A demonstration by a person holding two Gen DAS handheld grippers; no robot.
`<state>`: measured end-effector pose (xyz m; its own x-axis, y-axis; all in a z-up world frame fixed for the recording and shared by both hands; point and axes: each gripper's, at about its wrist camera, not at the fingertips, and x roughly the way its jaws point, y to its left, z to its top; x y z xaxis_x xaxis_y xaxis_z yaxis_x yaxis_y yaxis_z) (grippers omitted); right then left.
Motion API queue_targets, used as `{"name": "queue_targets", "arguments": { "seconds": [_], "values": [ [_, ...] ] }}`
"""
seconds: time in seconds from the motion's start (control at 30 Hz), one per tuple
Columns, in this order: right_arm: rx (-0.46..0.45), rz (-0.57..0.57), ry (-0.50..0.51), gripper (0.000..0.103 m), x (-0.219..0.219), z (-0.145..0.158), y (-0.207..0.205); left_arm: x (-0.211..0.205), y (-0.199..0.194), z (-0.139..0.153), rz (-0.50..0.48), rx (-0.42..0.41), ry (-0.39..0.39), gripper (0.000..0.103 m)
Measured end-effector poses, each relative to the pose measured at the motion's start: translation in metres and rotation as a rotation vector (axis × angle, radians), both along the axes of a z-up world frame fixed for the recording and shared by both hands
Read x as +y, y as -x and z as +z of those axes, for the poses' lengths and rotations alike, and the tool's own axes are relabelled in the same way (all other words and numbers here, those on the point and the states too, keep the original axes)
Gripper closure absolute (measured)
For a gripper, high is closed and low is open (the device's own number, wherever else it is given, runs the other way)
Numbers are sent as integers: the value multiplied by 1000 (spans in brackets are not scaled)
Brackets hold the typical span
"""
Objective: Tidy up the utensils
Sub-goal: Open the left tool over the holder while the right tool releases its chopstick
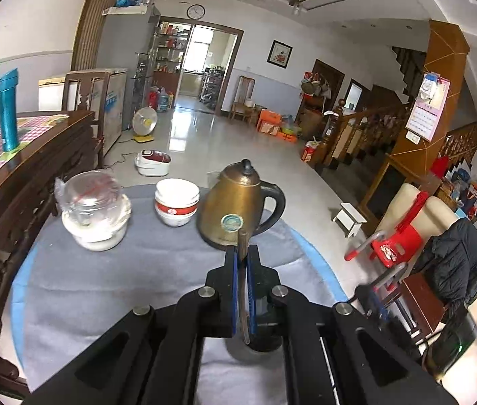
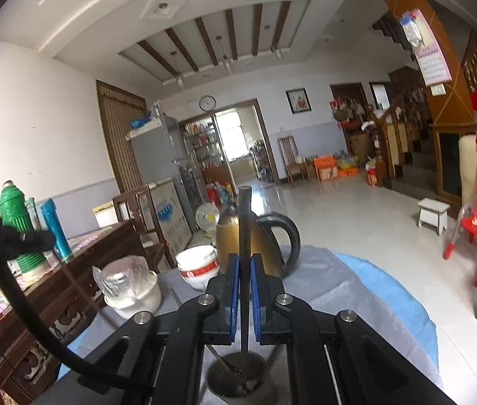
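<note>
My left gripper (image 1: 242, 253) is shut on a thin brown utensil (image 1: 242, 290) that stands upright between its blue pads, its tip showing above the fingers. Its lower end hangs over a dark round holder (image 1: 267, 346), mostly hidden by the gripper. In the right wrist view my right gripper (image 2: 245, 260) is shut on a long dark flat utensil (image 2: 244, 219). That utensil's lower end reaches into the grey-brown holder cup (image 2: 218, 386). Another thin utensil (image 2: 216, 356) leans inside the cup.
A brass kettle (image 1: 235, 202) with a black handle, stacked white bowls (image 1: 176, 206) with a red band, and a plastic-wrapped glass jar (image 1: 95, 209) stand on the grey cloth (image 1: 103, 287) over a blue round table. A dark wooden sideboard (image 1: 29, 168) with a green jug and a blue flask is at left.
</note>
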<state>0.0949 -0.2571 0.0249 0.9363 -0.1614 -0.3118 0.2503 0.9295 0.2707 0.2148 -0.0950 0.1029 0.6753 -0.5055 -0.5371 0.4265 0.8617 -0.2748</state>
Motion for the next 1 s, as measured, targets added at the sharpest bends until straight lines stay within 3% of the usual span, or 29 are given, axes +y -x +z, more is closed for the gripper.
{"name": "queue_targets", "arguments": {
  "seconds": [0.1, 0.33, 0.53, 0.6, 0.63, 0.7, 0.8, 0.83, 1.0],
  "values": [
    [21, -1, -11, 96, -7, -8, 1, -19, -3, -8, 7, -13, -6, 98],
    [61, 20, -47, 96, -16, -19, 2, -45, -17, -59, -7, 72, -72, 98],
    [70, 18, -73, 94, -18, -22, 6, -44, -18, -84, -65, 136, -119, 98],
    [62, 53, -116, 92, -22, -23, 8, -38, -15, -86, -78, 137, -115, 92],
    [60, 66, -137, 90, -24, -22, 9, -33, -11, -85, -88, 123, -109, 86],
    [51, 83, -188, 84, -29, -23, 12, -22, -5, -82, -79, 95, -103, 63],
    [9, 88, -251, 59, -34, -22, 21, -1, 7, -79, -65, 51, -96, 60],
    [-8, 83, -265, 46, -35, -22, 25, 7, 10, -79, -56, 41, -102, 60],
    [-87, 45, -294, 45, -36, -20, 61, 52, 18, -94, 25, 34, -140, 52]
  ]
}}
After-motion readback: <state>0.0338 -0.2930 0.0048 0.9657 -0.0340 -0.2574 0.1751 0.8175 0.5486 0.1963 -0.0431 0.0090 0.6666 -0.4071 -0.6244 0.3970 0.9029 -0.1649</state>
